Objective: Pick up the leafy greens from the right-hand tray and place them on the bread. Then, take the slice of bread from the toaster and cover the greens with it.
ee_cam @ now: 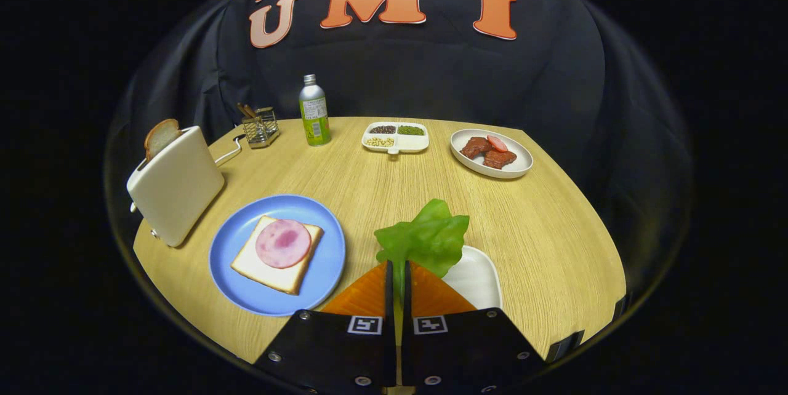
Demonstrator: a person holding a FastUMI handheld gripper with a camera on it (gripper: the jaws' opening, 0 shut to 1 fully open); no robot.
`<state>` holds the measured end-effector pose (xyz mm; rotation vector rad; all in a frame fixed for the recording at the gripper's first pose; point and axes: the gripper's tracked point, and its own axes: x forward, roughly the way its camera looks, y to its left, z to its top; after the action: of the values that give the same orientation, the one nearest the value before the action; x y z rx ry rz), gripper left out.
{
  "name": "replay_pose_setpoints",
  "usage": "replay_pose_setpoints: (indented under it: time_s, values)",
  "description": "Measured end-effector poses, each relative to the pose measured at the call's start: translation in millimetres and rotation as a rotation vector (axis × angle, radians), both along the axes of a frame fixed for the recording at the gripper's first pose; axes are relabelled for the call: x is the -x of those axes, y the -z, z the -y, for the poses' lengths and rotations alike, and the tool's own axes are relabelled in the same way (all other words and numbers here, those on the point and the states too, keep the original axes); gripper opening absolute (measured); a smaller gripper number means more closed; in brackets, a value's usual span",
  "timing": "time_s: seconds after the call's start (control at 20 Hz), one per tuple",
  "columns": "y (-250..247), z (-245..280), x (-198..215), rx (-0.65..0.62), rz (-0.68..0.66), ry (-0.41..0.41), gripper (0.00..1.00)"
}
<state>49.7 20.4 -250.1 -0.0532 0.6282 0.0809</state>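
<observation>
The gripper (397,275) has its fingers nearly together, pinching the stem of the greens (428,238), whose leaf stands up just ahead of the fingertips. Right of the greens and partly under them lies the white tray (477,278) they belong to. Left of the greens sits the blue plate (277,253) with the bread (277,263) and a round of ham (283,243) on it. Well left of the greens, beyond the plate, stands the toaster (175,184) with a slice (161,136) poking out. The first step looks half done: greens held, not yet placed. Next they should be carried left over the ham, lowered flat and released.
</observation>
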Motion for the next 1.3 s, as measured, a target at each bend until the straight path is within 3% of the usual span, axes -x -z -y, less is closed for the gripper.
replay_pose_setpoints:
  time_s: [0.35,0.85,1.3]
  values:
    - [-29.2,-52.0,-2.2,-0.029,0.045,-0.074,0.04]
    - [-18.4,-125.9,-2.0,-0.061,0.004,-0.184,0.04]
    - [4.9,-154.2,-1.9,-0.042,-0.051,-0.228,0.06]
